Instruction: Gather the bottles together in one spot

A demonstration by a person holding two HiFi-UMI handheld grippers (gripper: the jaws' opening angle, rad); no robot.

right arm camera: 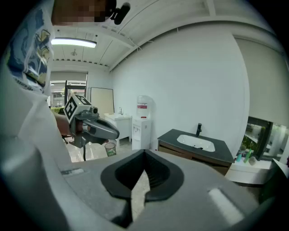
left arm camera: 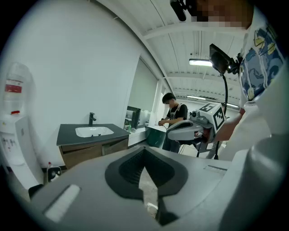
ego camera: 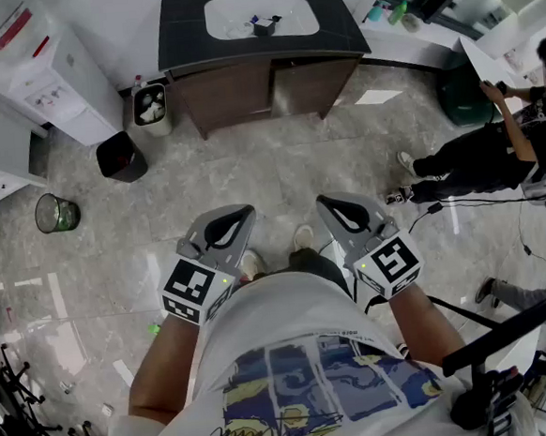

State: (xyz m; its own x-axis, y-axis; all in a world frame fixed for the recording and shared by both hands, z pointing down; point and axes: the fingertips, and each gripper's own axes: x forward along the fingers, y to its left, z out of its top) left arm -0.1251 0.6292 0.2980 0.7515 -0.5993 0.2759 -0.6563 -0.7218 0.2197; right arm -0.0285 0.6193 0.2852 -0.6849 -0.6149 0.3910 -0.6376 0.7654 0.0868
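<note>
**Both claws closed and empty above the floor**

The left gripper point(ego camera: 241, 212) and the right gripper point(ego camera: 332, 202) hang side by side over the grey marble floor point(ego camera: 269, 161). Their jaws are together and hold nothing. Ahead stands a dark-topped vanity point(ego camera: 261, 46), with a water dispenser point(ego camera: 55, 74) to its left. The bottles point(right arm camera: 239, 157) stand on a white ledge to the right of the vanity, well apart from both grippers.

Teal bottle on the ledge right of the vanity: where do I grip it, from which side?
Likely round its body, coming from the front: the teal bottle looks upright, with a green bottle close beside it that a sideways approach could bump.
</note>
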